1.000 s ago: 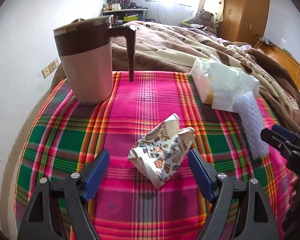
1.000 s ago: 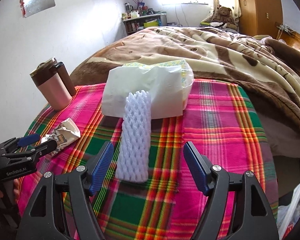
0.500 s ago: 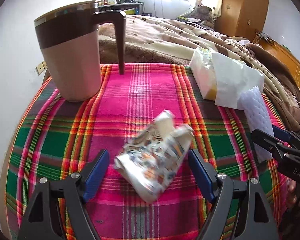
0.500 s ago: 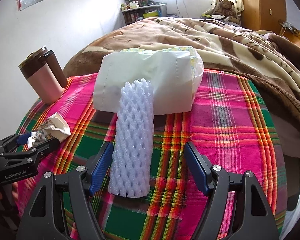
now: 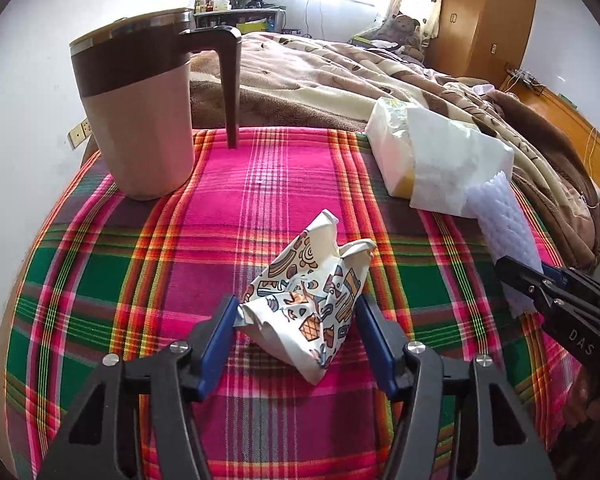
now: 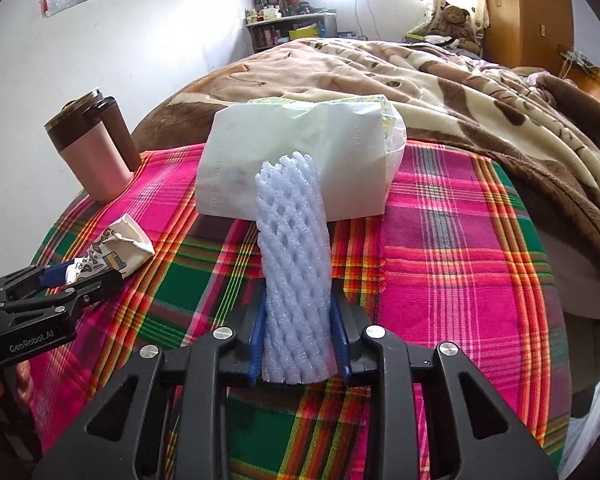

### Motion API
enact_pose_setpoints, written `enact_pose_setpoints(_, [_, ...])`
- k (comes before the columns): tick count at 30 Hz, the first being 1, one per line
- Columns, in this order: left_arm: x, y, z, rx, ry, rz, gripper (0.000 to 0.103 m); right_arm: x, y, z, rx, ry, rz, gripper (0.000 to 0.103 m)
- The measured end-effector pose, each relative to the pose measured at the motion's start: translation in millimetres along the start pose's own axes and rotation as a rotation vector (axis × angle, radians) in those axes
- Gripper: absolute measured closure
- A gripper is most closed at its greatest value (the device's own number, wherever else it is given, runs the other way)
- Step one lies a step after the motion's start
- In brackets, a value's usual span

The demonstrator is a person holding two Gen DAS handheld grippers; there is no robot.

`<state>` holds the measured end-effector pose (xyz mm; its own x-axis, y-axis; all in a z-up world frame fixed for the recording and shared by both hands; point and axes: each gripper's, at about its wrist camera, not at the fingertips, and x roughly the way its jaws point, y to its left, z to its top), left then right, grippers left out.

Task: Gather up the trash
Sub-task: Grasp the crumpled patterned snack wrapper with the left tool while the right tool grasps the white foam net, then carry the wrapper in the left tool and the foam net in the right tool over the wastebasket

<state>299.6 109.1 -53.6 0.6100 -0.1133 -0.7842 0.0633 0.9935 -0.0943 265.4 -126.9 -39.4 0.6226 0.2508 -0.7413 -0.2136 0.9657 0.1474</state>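
Both claws have come in on their trash at once. A second ago each stood spread wide with its piece lying loose between the pads; now the left claw has its blue pads against the sides of the crumpled wrapper, and the right claw squeezes the near end of the foam net. Both are closing at this moment, neither hand having shifted. To my eye that means the reaching is over and the two grabs are nearly made, so lifting should come next, though nothing has left the cloth yet.

The wrapper lies near the middle of the plaid-covered counter, toward its near edge, well apart from the mug at the far left corner. The net lies along the right side, its far end touching the tissue pack at the far edge by the bed.

The left claw is narrowed, pinching the wrapper lightly. The right is nearly pressed together, the soft net bulging between its pads.
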Motion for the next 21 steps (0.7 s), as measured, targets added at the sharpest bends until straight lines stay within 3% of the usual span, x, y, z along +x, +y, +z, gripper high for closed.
enact_pose_setpoints(12, [-22.1,-19.9,-12.4,0.007,-0.017,-0.023,0.043,-24.4,-0.4,-12.2,0.004,-0.040,0.010,0.076])
enact_pose_setpoints(21, [-60.2,-46.0,-21.7,0.022,-0.070,-0.068,0.043,-55.6,-7.1,-26.4,0.036,-0.081,0.016,0.076])
